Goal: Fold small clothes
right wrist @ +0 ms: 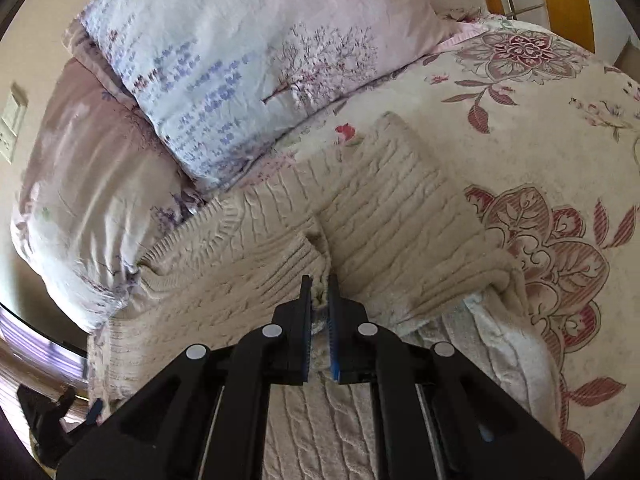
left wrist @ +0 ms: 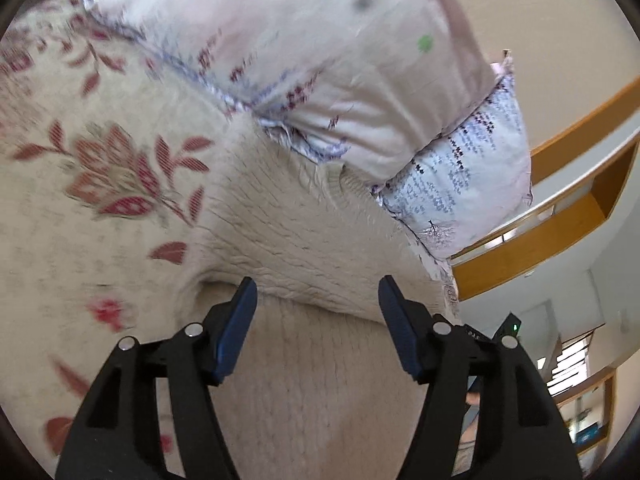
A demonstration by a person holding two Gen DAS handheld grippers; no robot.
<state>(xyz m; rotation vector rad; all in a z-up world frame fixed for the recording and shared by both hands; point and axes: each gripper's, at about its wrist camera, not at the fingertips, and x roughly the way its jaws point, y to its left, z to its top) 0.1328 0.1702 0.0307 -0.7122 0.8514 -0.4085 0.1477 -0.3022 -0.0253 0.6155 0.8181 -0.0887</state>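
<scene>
Your right gripper had its fingers pinched tight on a bunched fold of the cream knit sweater, the wool squeezed up between the blue pads. Your left gripper stood wide apart, nothing between its fingers, poised just over the sweater's folded edge.

Only your right view showed the whole lay: the sweater spread on the flowered bedspread, one folded part reaching toward 1 o'clock, a ribbed cuff or hem out at 9 o'clock against a mauve pillow. A second pillow, pale with lavender print, lay at 11 o'clock, its lower edge touching the sweater's top.

Your left view, blurred, showed what the right did not: wooden shelving against the wall at 3 o'clock, past the pillow's corner. There the sweater filled the lower middle, the bedspread lay at 9 o'clock, and the pillows crowded in at 12 o'clock, close upon the knit.
</scene>
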